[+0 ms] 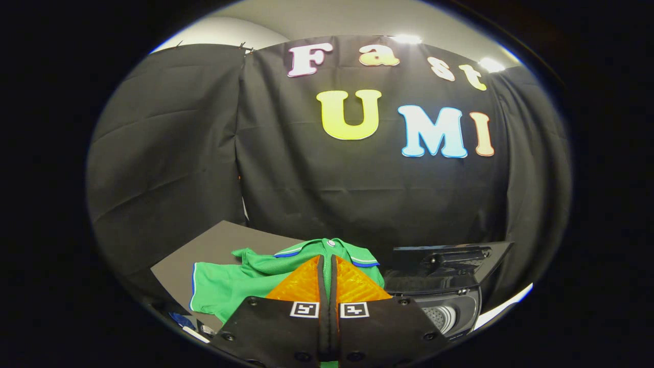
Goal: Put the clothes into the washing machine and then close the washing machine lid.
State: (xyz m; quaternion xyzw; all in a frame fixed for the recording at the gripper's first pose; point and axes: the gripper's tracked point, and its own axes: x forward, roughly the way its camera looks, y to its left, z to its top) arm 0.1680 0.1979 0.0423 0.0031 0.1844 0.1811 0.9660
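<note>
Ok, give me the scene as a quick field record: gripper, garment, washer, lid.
gripper: fingers closed together, apparently nothing between them
garment: green shirt with blue trim, crumpled on the dark board, under and just ahead of the fingers
washer: washing machine beside the shirt, drum opening visible
lid: raised, open
task state: shirt not yet in the washer
</note>
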